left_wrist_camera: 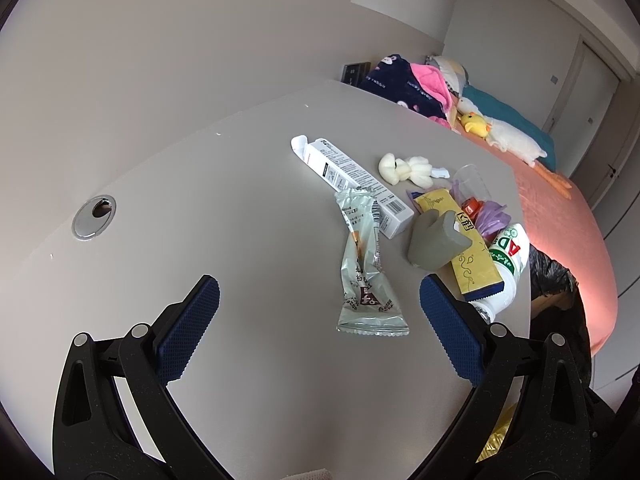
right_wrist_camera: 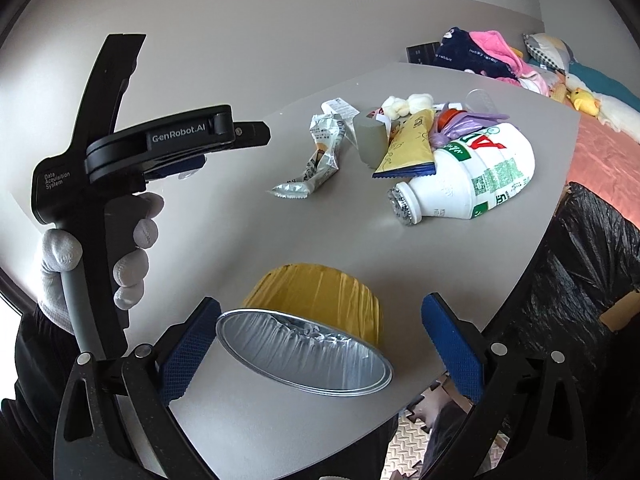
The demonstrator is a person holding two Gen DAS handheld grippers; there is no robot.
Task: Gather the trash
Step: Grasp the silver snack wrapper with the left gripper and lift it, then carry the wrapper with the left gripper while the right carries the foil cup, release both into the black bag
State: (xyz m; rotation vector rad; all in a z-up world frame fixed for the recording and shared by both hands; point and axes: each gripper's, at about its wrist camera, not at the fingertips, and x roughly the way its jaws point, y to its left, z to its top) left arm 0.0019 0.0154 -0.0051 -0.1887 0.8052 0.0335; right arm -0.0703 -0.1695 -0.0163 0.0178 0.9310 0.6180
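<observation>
The right gripper [right_wrist_camera: 320, 340] is standing wide open at the bottom of its frame, and the foil cup [right_wrist_camera: 316, 336], yellow outside and silver inside, is lying on its side between the blue pads, mouth toward the camera. The left pad [right_wrist_camera: 192, 344] seems to be touching its rim while the right pad is apart, so nothing is being held yet; I think the jaws are placed around it because closing is the next move. The left gripper [left_wrist_camera: 318, 320] is also open wide and empty, hovering low over the table [left_wrist_camera: 200, 200], with the silver wrapper [left_wrist_camera: 366, 264] lying between its fingers, probably its own target. The other trash is lying in the center right of both frames: the white bottle [right_wrist_camera: 472, 176], the yellow packet [right_wrist_camera: 408, 148], the white box [left_wrist_camera: 356, 184]. The black bag [right_wrist_camera: 580, 264] is waiting at the right edge, just beside the table, likely for dropping things in.
</observation>
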